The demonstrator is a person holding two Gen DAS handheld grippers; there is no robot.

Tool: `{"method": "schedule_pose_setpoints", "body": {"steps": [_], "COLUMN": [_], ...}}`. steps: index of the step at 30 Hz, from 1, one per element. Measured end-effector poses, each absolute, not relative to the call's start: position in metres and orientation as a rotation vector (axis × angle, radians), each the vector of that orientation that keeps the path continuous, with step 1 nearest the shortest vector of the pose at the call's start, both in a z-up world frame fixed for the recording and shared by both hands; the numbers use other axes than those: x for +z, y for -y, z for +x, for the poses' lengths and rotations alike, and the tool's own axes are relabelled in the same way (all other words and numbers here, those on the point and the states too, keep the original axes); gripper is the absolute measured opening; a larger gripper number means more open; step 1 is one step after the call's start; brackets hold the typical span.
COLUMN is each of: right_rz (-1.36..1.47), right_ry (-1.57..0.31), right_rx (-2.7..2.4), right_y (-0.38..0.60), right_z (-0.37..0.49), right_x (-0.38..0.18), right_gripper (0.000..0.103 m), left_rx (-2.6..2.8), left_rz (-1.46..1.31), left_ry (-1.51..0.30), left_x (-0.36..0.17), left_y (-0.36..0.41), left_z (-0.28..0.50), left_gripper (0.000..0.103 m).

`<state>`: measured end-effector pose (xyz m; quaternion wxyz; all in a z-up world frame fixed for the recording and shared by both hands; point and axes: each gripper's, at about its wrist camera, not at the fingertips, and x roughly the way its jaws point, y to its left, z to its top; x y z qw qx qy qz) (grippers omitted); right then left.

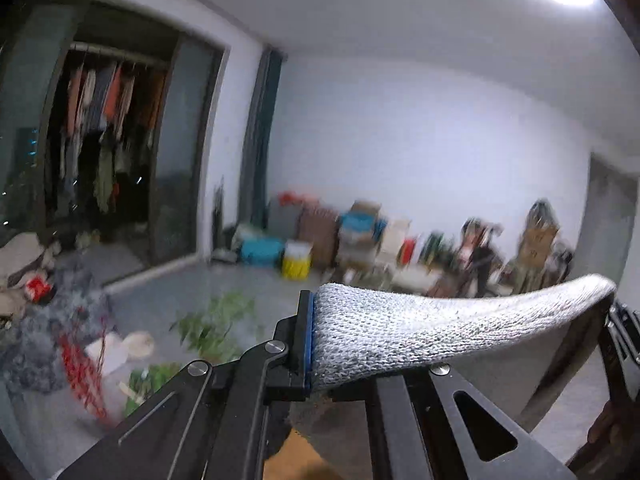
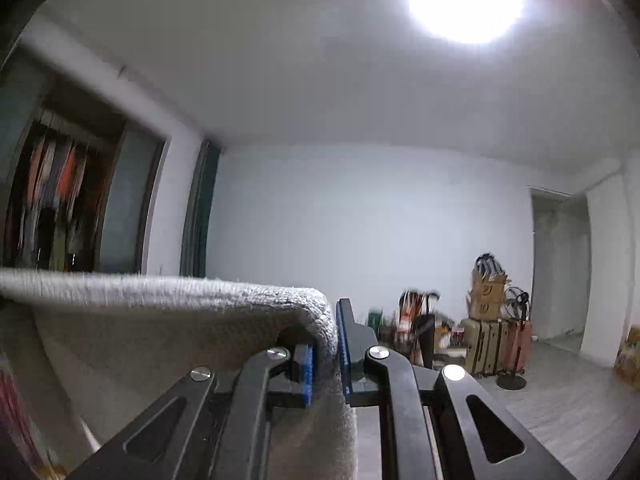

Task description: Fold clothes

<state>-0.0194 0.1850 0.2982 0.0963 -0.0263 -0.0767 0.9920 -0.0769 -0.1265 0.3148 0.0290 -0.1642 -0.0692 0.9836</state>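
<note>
**Knit garment stretched in the air between both grippers**

The grey knit garment (image 1: 440, 332) hung off the floor, its top edge pulled into a taut band between my two tools. In the left wrist view that band left the left gripper (image 1: 316, 344) and ran out toward 3 o'clock, rising a little to where the other tool's black frame showed at the picture's edge. In the right wrist view the same cloth (image 2: 168, 312) ran from the right gripper (image 2: 326, 356) toward 9 o'clock, and the rest draped down below 6 o'clock.

Both tools were closed hard on the fabric: I saw blue pads pressed against knit at each end, with no gap beside the cloth. Each held one end of the edge, so neither was nearer than the other; the long axis lay straight from tool to tool.

I judged the garment was being held up spread; whether for a shake-out or to lay a fold, I couldn't tell. Beyond, hanging clothes (image 1: 100, 120) filled an open wardrobe at 10 o'clock, and boxes (image 1: 360, 232) lined the far wall.
</note>
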Motion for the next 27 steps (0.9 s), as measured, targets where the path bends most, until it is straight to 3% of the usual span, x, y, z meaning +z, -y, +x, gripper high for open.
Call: {"method": "schedule_pose_setpoints", "body": {"steps": [2,6,9,12,15,17,20,21,22,24,27], "right_rz": [-0.297,-0.821,-1.184,-1.472,-1.809,-2.006,-2.125,-2.164,-2.159,-2.034,-1.711], "right_ry": [0.232,0.273,0.170,0.092,0.071,0.079,0.050,0.039,-0.055,-0.345,-0.487], "right_rx": [3.005,3.126,3.225,3.268,3.270,3.261,3.257,3.254,3.264,3.287,3.225], "right_y": [-0.182,-0.174,-0.172,-0.170,-0.154,-0.134,-0.133,-0.133,-0.144,-0.193,-0.268], "right_z": [-0.048,-0.092,-0.087,-0.062,-0.031,-0.010,0.013,0.020,0.021,0.025,0.027], "right_x": [0.256,0.103,-0.020,-0.100,-0.156,-0.176,-0.189,-0.194,-0.190,-0.172,-0.152], "right_gripper": [0.012,0.012,0.011,0.011,0.013,0.016,0.038,0.050,0.055,0.065,0.072], "left_rx": [3.010,2.749,2.560,2.347,2.231,2.163,2.059,2.024,1.989,1.953,2.001], "left_rz": [-0.669,-1.058,-1.300,-1.545,-1.628,-1.668,-1.724,-1.742,-1.759,-1.773,-1.737], "left_ry": [0.168,0.189,0.211,0.272,0.250,0.229,0.197,0.187,0.176,0.157,0.133], "left_x": [0.266,0.135,0.036,-0.044,-0.057,-0.061,-0.066,-0.068,-0.070,-0.073,-0.077], "left_y": [0.134,0.155,0.166,0.167,0.161,0.157,0.150,0.148,0.146,0.136,0.108], "left_z": [-0.095,-0.109,-0.108,-0.095,-0.090,-0.087,-0.083,-0.082,-0.081,-0.084,-0.105], "left_gripper": [0.005,0.005,0.004,0.004,0.006,0.007,0.023,0.034,0.048,0.060,0.067]}}
